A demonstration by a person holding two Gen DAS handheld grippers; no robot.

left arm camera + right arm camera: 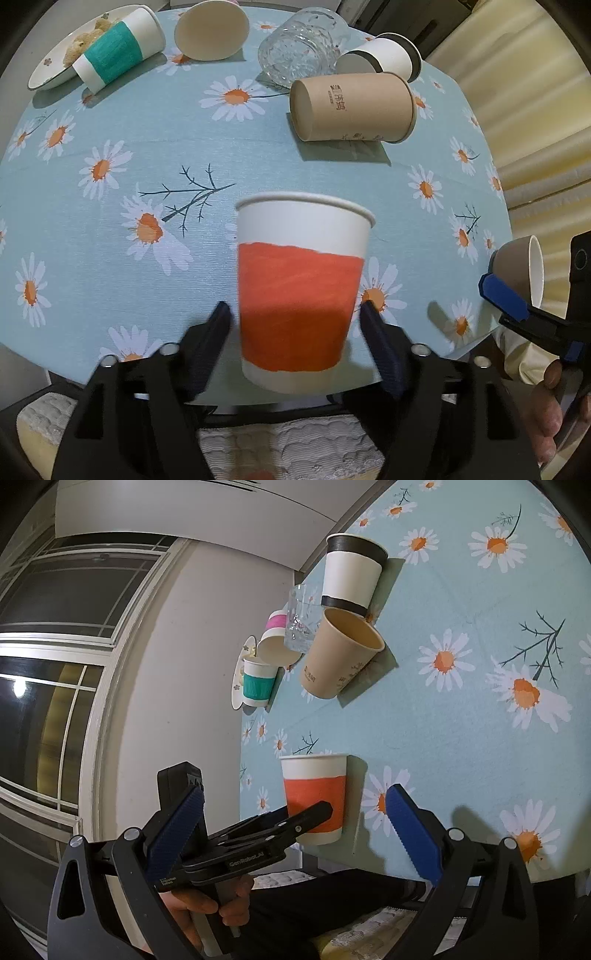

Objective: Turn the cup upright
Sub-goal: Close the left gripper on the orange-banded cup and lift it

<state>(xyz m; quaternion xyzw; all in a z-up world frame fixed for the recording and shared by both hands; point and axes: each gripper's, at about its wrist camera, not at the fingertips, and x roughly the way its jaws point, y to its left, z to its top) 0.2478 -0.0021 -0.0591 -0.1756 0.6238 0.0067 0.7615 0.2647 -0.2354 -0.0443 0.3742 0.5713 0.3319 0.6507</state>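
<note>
A white paper cup with an orange band (pixel 299 291) stands upright near the front edge of the daisy-print table (pixel 147 177). My left gripper (pixel 295 314) straddles it with its jaws open; each finger stands a little apart from the cup's sides. The cup also shows in the right wrist view (pixel 316 797), with the left gripper's fingers (pixel 310 818) beside it. My right gripper (pixel 295 830) is open and empty, rolled sideways off the table's right edge; in the left wrist view one blue finger (pixel 502 295) shows.
Lying on their sides at the back: a brown paper cup (pixel 351 107), a black-banded white cup (pixel 384 59), a glass (pixel 303 44), a pink-banded cup (pixel 210 31), and a teal-banded cup (pixel 118 48) on a plate (pixel 48 70). A tan cup (pixel 521 266) lies at the right edge.
</note>
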